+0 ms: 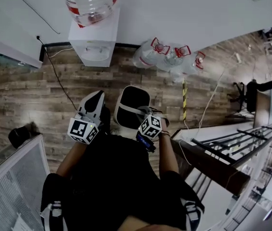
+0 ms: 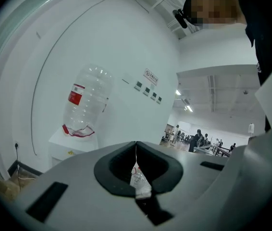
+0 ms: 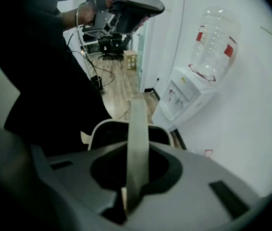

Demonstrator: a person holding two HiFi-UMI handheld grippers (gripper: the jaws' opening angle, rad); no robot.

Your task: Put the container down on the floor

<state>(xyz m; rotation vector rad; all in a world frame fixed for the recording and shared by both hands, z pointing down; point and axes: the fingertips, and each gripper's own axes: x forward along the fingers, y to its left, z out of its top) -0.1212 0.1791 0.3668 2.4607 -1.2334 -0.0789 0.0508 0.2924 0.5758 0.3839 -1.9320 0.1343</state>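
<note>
Much bare floor (image 1: pixel 25 95) left of container (image 1: pixel 130 110)

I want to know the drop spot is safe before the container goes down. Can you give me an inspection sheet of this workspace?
Surface: wooden floor, glossy planks.
Job's things: container, white rim, dark inside, hanging by its handle, not yet on the floor.
Clutter: empty water bottles lying by the wall; yellow-black strip on the floor.
Grippers: right gripper shut on the handle; left gripper shut, nothing held.
Cables: black cable running from the wall across the floor; white cable near the desk.
Surroundings: water dispenser against the white wall.
</note>
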